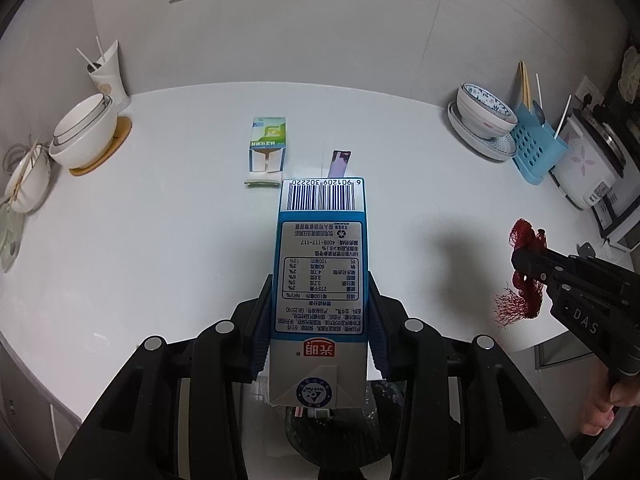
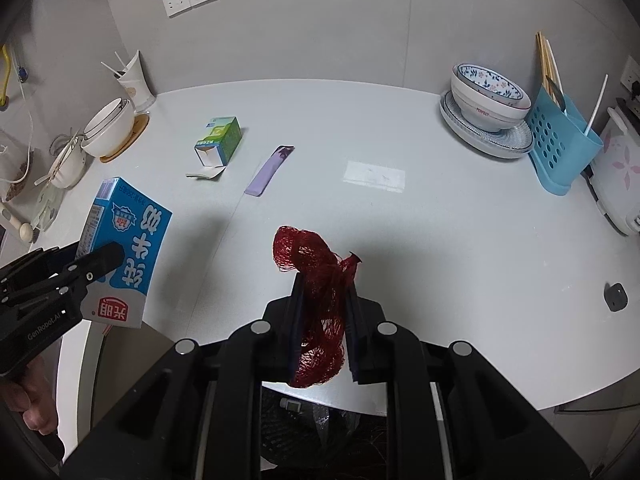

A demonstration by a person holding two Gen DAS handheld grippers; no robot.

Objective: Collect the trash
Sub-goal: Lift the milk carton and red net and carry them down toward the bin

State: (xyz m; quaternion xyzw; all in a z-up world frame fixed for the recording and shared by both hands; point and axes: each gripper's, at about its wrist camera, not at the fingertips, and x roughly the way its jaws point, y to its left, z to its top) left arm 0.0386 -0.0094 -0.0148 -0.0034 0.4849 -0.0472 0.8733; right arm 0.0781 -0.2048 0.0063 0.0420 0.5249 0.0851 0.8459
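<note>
Your left gripper (image 1: 320, 316) grasped the milk carton (image 1: 322, 264), your right gripper (image 2: 324, 324) the red mesh bag (image 2: 320, 300); the green box (image 2: 220, 138) and purple wrapper (image 2: 270, 170) lay uncollected on the far surface (image 2: 440, 240).

Taking the small open box (image 2: 219, 140) lying on the desk (image 2: 440, 240) as landmark: a flat wrapper (image 2: 269, 171) lies just to its right. Far left of it, stacked bowls (image 2: 107, 127) sit on a coaster, a cup (image 2: 135, 80) behind them. Far right, a bowl (image 2: 490, 98) rests in a plate, a utensil holder (image 2: 560, 148) beyond.
</note>
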